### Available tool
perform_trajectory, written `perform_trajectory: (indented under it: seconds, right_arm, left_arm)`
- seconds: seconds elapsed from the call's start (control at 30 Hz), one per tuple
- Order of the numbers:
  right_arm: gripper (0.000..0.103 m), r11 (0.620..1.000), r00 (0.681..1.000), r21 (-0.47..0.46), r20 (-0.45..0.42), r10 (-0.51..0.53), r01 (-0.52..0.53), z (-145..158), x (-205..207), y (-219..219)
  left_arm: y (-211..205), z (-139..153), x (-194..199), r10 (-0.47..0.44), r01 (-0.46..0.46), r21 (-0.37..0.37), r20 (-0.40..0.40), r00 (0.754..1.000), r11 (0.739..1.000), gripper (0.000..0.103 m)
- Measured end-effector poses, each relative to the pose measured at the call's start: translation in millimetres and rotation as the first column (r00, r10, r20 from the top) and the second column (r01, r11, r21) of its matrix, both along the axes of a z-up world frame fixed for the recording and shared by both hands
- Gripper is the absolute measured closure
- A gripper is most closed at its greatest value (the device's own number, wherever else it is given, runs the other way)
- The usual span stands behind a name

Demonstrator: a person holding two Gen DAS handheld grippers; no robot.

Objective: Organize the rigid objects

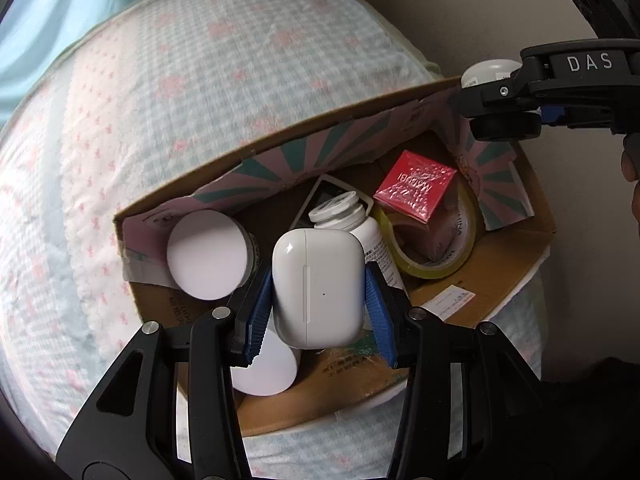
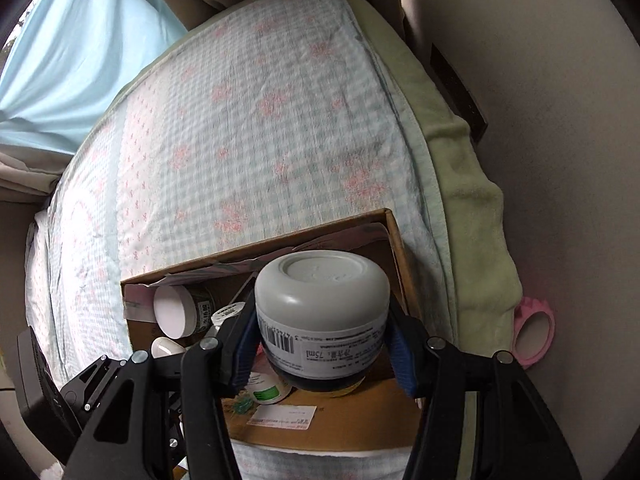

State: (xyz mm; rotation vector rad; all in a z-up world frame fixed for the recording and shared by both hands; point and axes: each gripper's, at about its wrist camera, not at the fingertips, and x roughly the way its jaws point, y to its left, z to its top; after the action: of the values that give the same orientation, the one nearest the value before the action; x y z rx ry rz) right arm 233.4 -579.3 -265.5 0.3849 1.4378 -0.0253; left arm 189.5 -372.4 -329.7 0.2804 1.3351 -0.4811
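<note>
My left gripper is shut on a white earbud case, held above an open cardboard box. In the box lie a white-lidded jar, a white bottle, a tape roll and a red packet. My right gripper is shut on a grey-lidded cream jar with a barcode label, held above the same box. The right gripper also shows in the left wrist view, at the box's far right corner.
The box stands on a bed with a pale checked pink-flowered blanket. A wall runs along the right side. A pink tape roll lies by the bed's edge. A light blue curtain hangs at left.
</note>
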Motion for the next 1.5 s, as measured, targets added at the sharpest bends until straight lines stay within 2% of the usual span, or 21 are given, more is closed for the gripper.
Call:
perform_trajectory:
  seconds: [0.23, 0.33, 0.37, 0.4, 0.43, 0.47, 0.57, 0.77, 1.07, 1.2, 1.33, 1.5]
  right_arm:
    - [0.051, 0.998, 0.999, 0.067, -0.04, -0.014, 0.016, -40, 3, -2]
    - [0.048, 0.998, 1.0, 0.065, -0.01, 0.01, -0.01, -39, 5, 1]
    - [0.032, 0.996, 1.0, 0.091, 0.008, 0.02, -0.02, -37, 6, 2]
    - [0.013, 0.989, 1.0, 0.142, 0.007, 0.028, -0.029, -36, 7, 3]
    - [0.0, 0.982, 0.999, 0.184, 0.01, 0.035, -0.036, -34, 8, 4]
    - [0.0, 0.98, 0.999, 0.195, 0.018, 0.031, -0.034, -29, 8, 6]
    - [0.0, 0.996, 0.999, 0.086, 0.035, 0.024, -0.027, -17, 1, 6]
    - [0.0, 0.998, 0.999, 0.05, 0.005, 0.037, -0.037, -18, -9, 10]
    - [0.0, 1.0, 0.999, -0.004, -0.018, -0.027, 0.027, -3, -24, 19]
    - [0.0, 0.999, 0.999, -0.018, -0.014, -0.031, 0.031, 2, -24, 23]
    - [0.0, 0.998, 1.0, -0.058, 0.015, -0.012, 0.013, 23, -24, 34]
    - [0.0, 0.996, 0.996, -0.092, 0.084, 0.013, -0.005, 71, -24, 61]
  left_arm:
    - [-6, -22, -3, -0.026, 0.026, 0.058, -0.009, 1.0, 0.998, 0.062]
    - [-10, -23, -5, -0.03, 0.029, 0.07, 0.006, 1.0, 0.997, 0.062]
    - [-14, -23, -8, -0.041, 0.04, 0.077, 0.011, 0.999, 0.996, 0.054]
    - [-17, -22, -10, -0.054, 0.052, 0.09, 0.017, 0.998, 0.995, 0.014]
    - [-19, -20, -13, -0.066, 0.063, 0.1, 0.03, 0.997, 0.993, 0.002]
    - [-20, -16, -15, -0.079, 0.075, 0.092, 0.044, 0.996, 0.993, 0.0]
    - [-21, -12, -20, -0.104, 0.1, 0.08, 0.044, 0.994, 0.992, 0.0]
    - [-19, -11, -20, -0.129, 0.126, 0.068, 0.034, 0.991, 0.99, 0.0]
    - [2, 9, -26, -0.117, 0.116, 0.011, 0.02, 0.993, 0.993, 0.0]
    - [9, 21, -24, -0.102, 0.103, -0.008, 0.039, 0.994, 0.995, 0.0]
    - [22, 44, -20, -0.061, 0.065, -0.044, 0.074, 0.995, 0.997, 0.0]
    - [57, 99, -18, 0.009, 0.008, -0.105, 0.155, 0.988, 0.994, 0.0]
